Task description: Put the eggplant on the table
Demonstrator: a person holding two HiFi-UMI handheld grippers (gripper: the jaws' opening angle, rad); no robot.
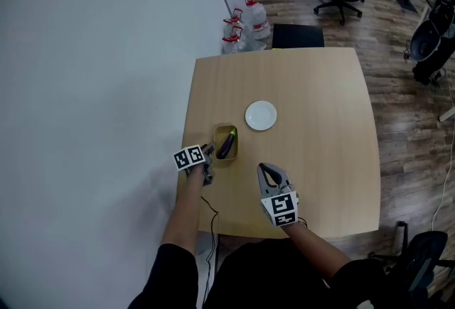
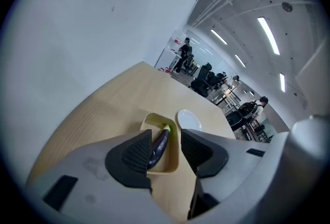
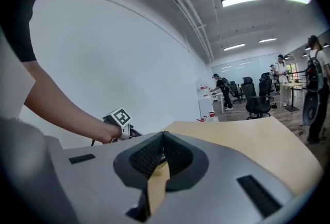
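In the head view, the eggplant lies in a small yellow tray near the left edge of the desk, with a white plate just beyond it to the right. My left hand-held gripper hangs just at the tray's near left corner, and my right hand-held gripper sits apart over bare wood, nearer the front edge. As I read it, nothing of the task is done yet. The eggplant has to be gripped, lifted out and laid on the wood.

In the left gripper view, the jaws of the left hand-held gripper stand wide apart and hold nothing. The eggplant shows in the gap but beyond the pads, resting in the tray, green stem end away from me. The plate is past the tray's far right corner. The wall runs close along the desk's left edge, so I have little room on that side.

In the right gripper view, the jaws of the right hand-held gripper are closed together with nothing between them. Past them I see my other arm and the desk running bare toward its far edge.

For the set-down, I judge the open wood right of the tray and short of the plate to be the easiest spot. The wide right half is also free, well clear of every edge.
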